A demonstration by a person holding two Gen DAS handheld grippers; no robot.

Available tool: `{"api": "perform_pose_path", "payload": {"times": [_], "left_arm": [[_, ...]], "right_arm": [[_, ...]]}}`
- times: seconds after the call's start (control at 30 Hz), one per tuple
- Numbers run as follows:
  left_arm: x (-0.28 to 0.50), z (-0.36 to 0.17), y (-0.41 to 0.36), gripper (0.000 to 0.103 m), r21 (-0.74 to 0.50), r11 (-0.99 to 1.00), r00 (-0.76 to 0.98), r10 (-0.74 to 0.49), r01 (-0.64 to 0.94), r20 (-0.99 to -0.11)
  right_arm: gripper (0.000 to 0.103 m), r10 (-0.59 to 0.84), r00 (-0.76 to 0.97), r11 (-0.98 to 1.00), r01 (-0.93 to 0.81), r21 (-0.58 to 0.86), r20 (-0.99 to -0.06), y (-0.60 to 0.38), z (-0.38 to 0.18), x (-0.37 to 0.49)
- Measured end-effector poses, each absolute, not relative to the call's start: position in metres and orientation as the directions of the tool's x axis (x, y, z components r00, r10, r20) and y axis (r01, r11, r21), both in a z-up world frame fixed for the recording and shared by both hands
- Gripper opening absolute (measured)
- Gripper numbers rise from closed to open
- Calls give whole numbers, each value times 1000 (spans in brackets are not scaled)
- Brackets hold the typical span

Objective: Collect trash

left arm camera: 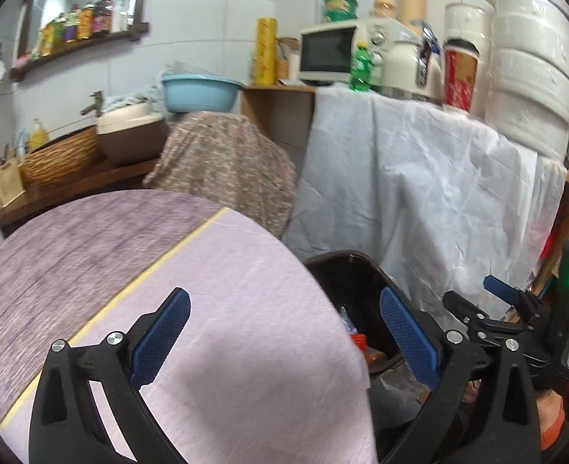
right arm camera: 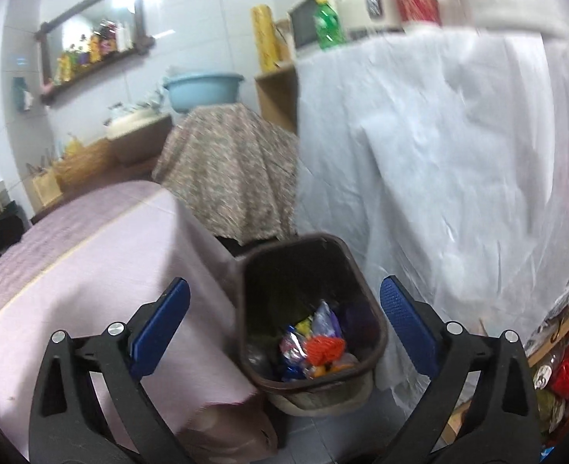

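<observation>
A dark brown trash bin stands on the floor beside the table. It holds several colourful wrappers. My right gripper is open and empty, directly above the bin's mouth. In the left wrist view my left gripper is open and empty over the right edge of the table, covered in a pink cloth. The bin shows just right of that edge. The right gripper appears there too, beyond the bin, open.
A white sheet covers a counter right of the bin, with a microwave, a green bottle and a kettle on it. A floral-draped stand is behind the bin. A basin, baskets and a shelf are at the back left.
</observation>
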State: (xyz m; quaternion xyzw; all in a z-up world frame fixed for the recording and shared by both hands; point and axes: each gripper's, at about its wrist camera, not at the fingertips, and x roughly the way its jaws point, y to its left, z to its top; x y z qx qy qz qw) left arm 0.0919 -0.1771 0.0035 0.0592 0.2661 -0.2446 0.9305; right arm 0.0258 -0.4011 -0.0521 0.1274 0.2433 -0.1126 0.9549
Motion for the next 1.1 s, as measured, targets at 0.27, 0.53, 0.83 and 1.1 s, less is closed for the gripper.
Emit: {"api": "perform_pose_path", "payload": {"times": [0.27, 0.53, 0.83, 1.1], "left_arm": [[52, 16, -106, 97, -26, 934, 853, -336, 355, -399], [16, 11, -49, 98, -71, 975, 903, -221, 209, -368], [-23, 3, -24, 98, -47, 995, 955, -96, 86, -280], [-33, 10, -23, 98, -16, 996, 965, -86, 85, -247]], "right_arm": [[97, -60, 931, 986, 112, 124, -361, -321, -11, 5], [97, 36, 949, 996, -8, 92, -312, -269, 10, -16], [97, 97, 949, 993, -74, 87, -300, -240, 6, -37], [97, 135, 947, 988, -107, 110, -293, -232, 8, -43]]}}
